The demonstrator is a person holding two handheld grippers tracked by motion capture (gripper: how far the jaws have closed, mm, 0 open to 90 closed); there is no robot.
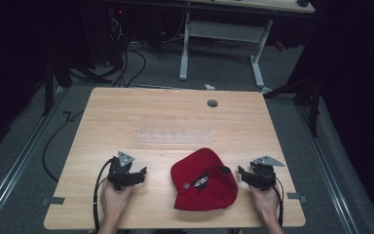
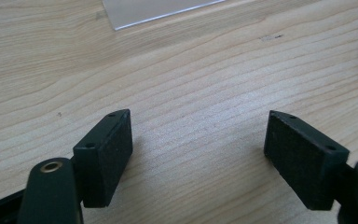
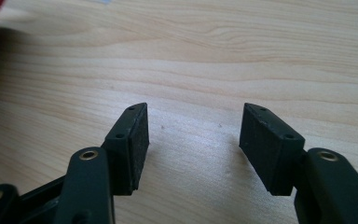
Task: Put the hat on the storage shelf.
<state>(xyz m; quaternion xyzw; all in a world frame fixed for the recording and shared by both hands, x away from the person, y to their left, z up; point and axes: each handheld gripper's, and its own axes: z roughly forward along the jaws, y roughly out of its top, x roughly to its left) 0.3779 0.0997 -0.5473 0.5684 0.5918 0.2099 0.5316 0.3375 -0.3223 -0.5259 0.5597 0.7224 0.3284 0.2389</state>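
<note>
Left gripper jaws spread apart over bare wooden table

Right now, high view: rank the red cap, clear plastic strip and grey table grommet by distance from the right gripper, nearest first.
From the right gripper, open at the near right edge:
1. Red cap: just to its left, between the grippers, not touched.
2. Clear plastic strip: mid-table, beyond the cap and left.
3. Grey table grommet: near the far edge, farthest.
</note>
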